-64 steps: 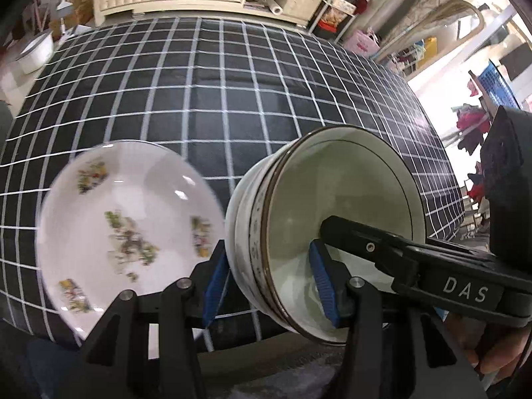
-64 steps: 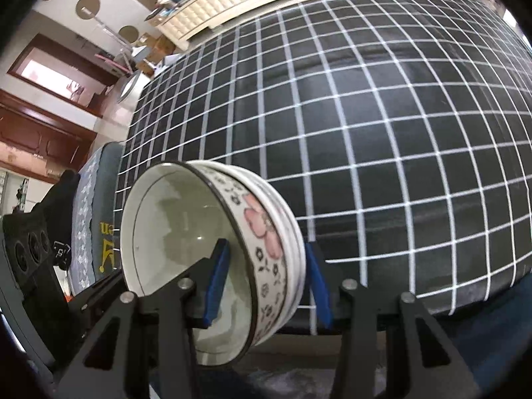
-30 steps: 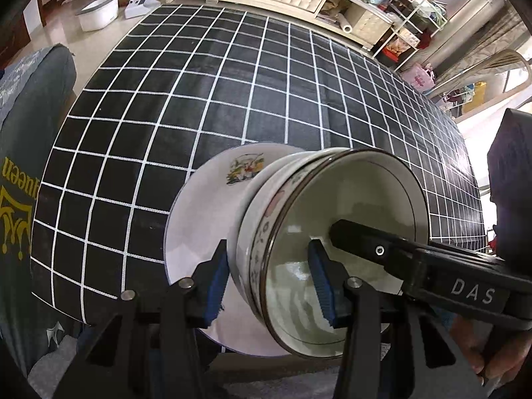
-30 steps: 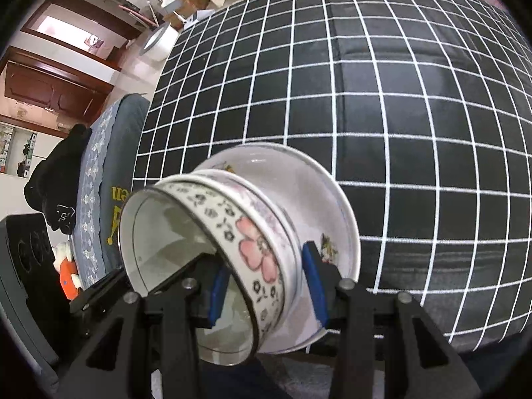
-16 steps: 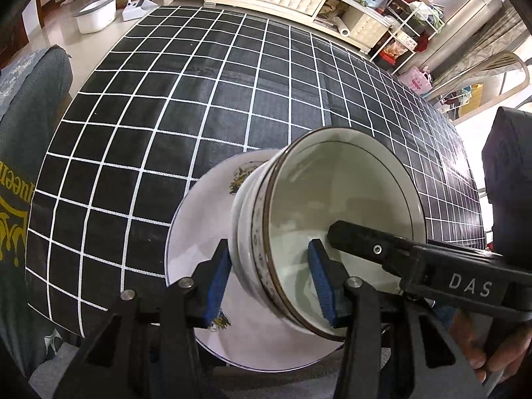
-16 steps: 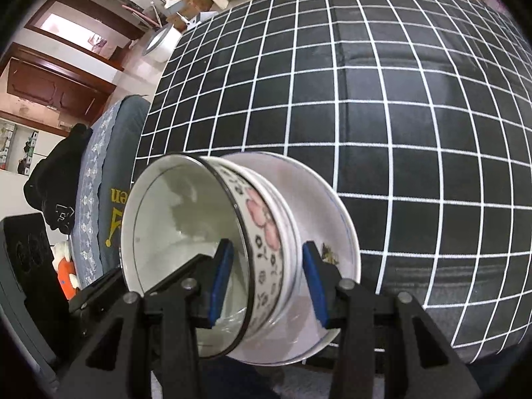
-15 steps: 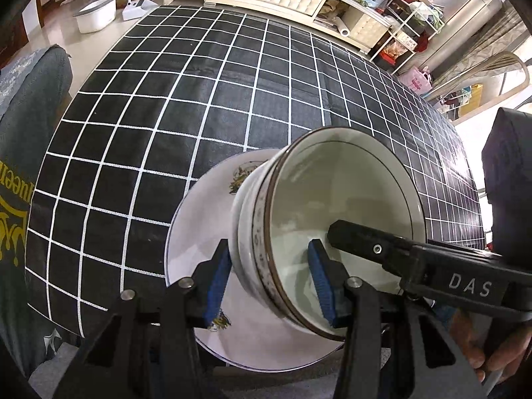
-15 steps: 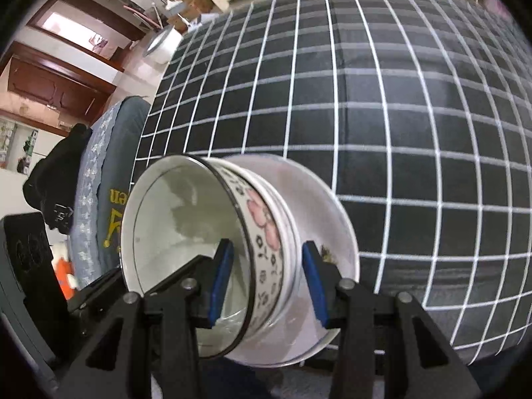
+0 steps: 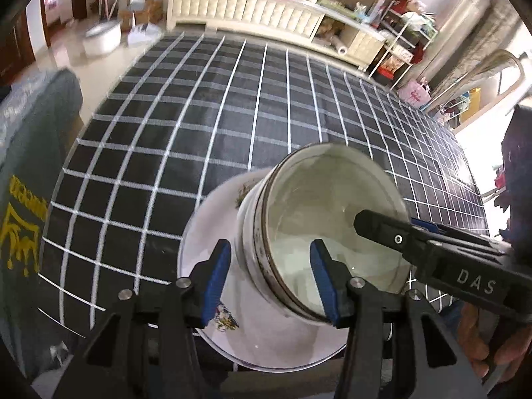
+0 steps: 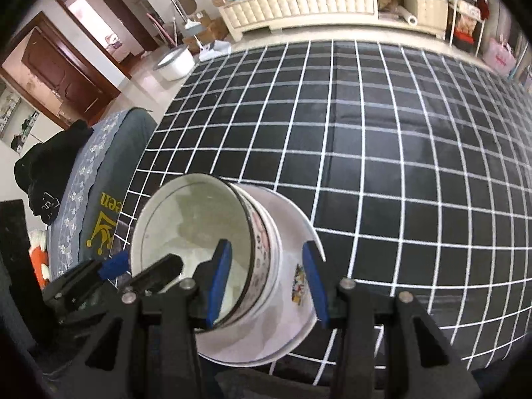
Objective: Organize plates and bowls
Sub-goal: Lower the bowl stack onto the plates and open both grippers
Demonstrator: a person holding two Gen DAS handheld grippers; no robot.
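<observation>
My left gripper (image 9: 271, 276) is letting go: its jaws are opening, one blue pad outside the wall of the stack of bowls (image 9: 332, 216) and the other inside the rim, with a sliver of daylight now showing at each pad. My right gripper (image 10: 266, 279) straddles the opposite wall the same way, its pads also standing narrowly clear of the china. So neither one is clamping anything.

That is the change. A second ago both grippers held the nested, flower-banded bowls pinched and canted over the floral plate (image 9: 212, 232). Now the stack appears to sit in the plate's well on its own. I judge the placing step done: bowls gathered onto the plate, and what remains is to back both grippers out without nudging the rim.

The plate lies at the near edge of the table (image 9: 232, 116), toward its near left corner. The table wears a black cloth with a white grid, and I see nothing else on it.

Beside the left edge is a chair (image 10: 99, 219) with a grey cover printed with a yellow crown, a black garment (image 10: 50, 166) heaped on it. Beyond the far edge runs a cream tufted cabinet (image 9: 246, 10). A white basin (image 9: 101, 38) sits on the floor, with a cluttered shelf rack (image 9: 405, 43) to the right and a dark wooden door (image 10: 50, 63) to the left.
</observation>
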